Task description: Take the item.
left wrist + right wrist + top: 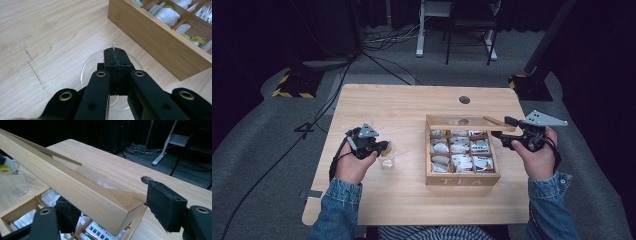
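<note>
1 tea box (pixel 462 180), 9 compartments, 1 glass (pixel 387 159), perhaps 1 teabag.

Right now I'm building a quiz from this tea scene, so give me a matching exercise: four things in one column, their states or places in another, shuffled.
Things:
1. left gripper
2. right gripper
3. glass cup
4. tea box

States or places:
A. stands on the table under closed jaws
B. shut on a thin tea bag string
C. holds the wooden lid up
D. open, with sachets lying in its compartments

Pairs: 1-B, 2-C, 3-A, 4-D
</note>
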`<state>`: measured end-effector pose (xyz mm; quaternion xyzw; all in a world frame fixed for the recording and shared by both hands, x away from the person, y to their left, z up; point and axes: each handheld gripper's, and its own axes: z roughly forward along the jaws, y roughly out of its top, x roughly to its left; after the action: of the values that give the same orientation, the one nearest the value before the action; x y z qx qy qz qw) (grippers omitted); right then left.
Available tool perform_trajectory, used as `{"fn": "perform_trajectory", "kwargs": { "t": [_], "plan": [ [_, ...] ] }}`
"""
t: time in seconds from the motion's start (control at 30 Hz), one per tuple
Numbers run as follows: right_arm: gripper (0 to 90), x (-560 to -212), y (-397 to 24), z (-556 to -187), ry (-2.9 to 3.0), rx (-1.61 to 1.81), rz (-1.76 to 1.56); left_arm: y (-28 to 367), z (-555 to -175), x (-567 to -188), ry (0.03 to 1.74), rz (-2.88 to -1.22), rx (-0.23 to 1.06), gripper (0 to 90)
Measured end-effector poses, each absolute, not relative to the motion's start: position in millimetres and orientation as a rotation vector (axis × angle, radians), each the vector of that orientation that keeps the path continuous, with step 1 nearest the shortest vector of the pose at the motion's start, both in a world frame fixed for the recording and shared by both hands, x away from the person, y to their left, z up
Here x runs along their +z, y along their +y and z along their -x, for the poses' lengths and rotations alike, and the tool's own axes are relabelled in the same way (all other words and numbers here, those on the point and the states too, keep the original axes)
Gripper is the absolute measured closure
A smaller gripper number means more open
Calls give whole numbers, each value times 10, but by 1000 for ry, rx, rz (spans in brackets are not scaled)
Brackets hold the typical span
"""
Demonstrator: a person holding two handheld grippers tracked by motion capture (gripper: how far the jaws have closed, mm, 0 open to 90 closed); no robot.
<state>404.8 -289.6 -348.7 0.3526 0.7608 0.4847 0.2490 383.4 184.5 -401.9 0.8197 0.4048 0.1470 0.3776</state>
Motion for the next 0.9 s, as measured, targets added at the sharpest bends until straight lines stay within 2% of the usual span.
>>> {"fn": "perform_trajectory", "kwargs": {
  "t": [0.9],
  "plan": [
    [307, -3495, -2892, -4052, 2076, 1317, -963, 1785, -3871, -4125, 1048, -2171, 328, 892]
  ]
}}
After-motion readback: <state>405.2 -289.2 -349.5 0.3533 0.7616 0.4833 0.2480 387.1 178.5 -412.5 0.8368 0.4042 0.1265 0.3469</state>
